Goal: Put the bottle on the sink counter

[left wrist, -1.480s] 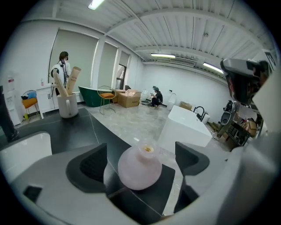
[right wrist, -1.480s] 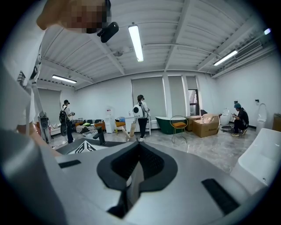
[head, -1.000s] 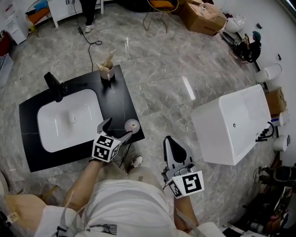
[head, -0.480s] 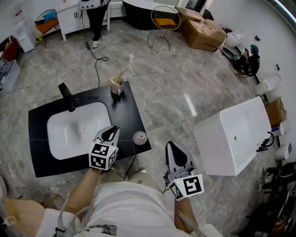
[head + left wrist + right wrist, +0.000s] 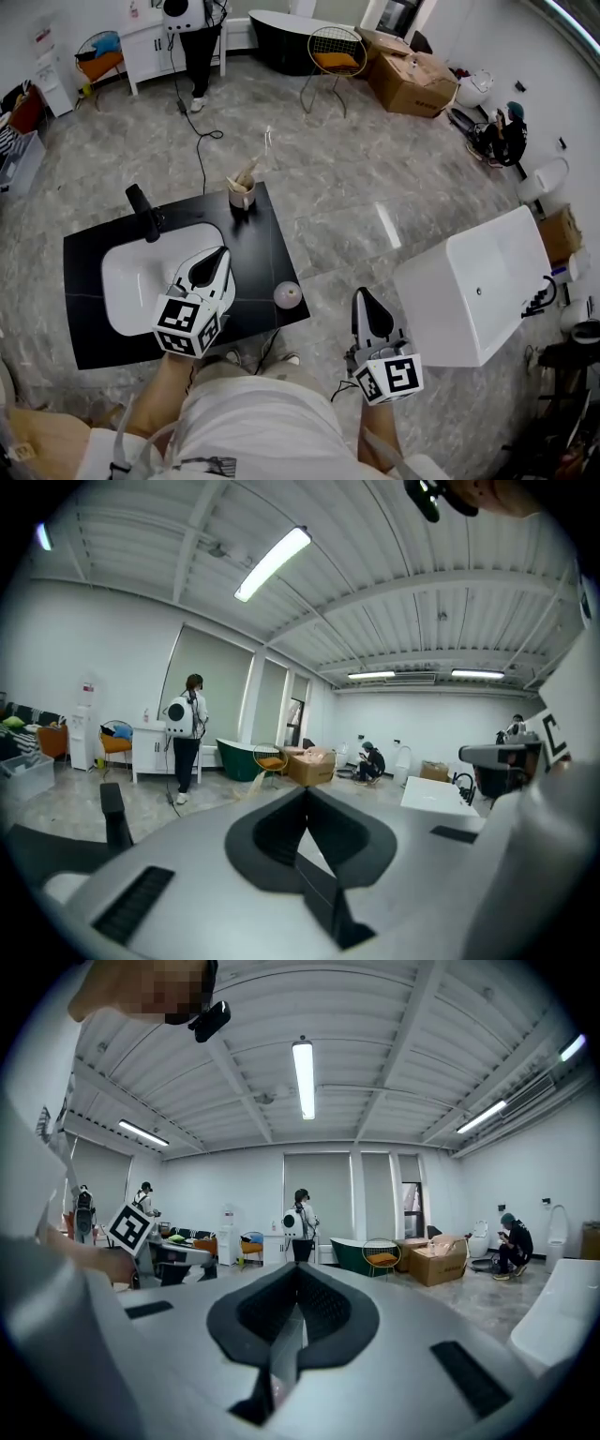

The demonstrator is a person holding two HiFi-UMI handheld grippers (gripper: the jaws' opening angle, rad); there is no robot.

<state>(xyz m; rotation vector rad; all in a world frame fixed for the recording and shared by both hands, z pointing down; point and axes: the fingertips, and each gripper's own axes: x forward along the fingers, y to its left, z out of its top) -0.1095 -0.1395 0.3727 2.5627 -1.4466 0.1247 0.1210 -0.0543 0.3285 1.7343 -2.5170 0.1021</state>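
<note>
At the black table [image 5: 264,251], both tongs are shut and the bottle [image 5: 287,294] sits by the near right corner.
Nearest, the right tongs [image 5: 366,302] hang closed and empty above the floor, off the table's corner. The bottle stands on the table, apart from both. The left tongs [image 5: 214,261], jaws just closed with nothing between them, hover over the white basin [image 5: 127,281]. Beyond stand a black faucet [image 5: 142,208] and a cup [image 5: 242,195].

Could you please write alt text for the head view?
Seen from above, a person holds shut tongs in each hand: the left tongs over a black sink counter where a bottle stands, the right tongs over grey floor.
</note>
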